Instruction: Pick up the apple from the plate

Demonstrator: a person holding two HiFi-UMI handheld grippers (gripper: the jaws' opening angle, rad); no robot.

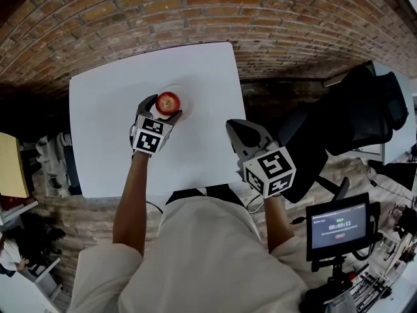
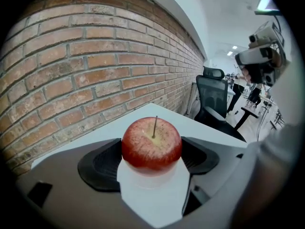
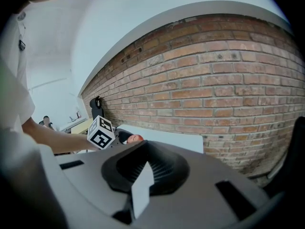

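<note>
In the head view, the left gripper [image 1: 161, 111] reaches over the white table [image 1: 202, 70] with the apple [image 1: 168, 101] between its two jaws. The apple lies over the pale plate [image 1: 177, 87], whose rim barely shows against the tabletop. We cannot tell whether the fruit has left the plate yet. The right gripper [image 1: 233, 128] hangs near the table's near right edge, well apart from the apple.

In the left gripper view, the apple stands stem up, and the dark pads [image 2: 102, 163] press against its left and right flanks, so we read the jaws as clamped on it. We judge that the contact sits low on a round, smooth skin. A loose squeeze or a tilt during the lift could let the apple roll forward out of the grip. A jaw tip catching the rim could also drag the plate along.

In the right gripper view, the jaws are drawn together with only a sliver between them and nothing held. They point at the brick wall [image 3: 228, 80].
</note>
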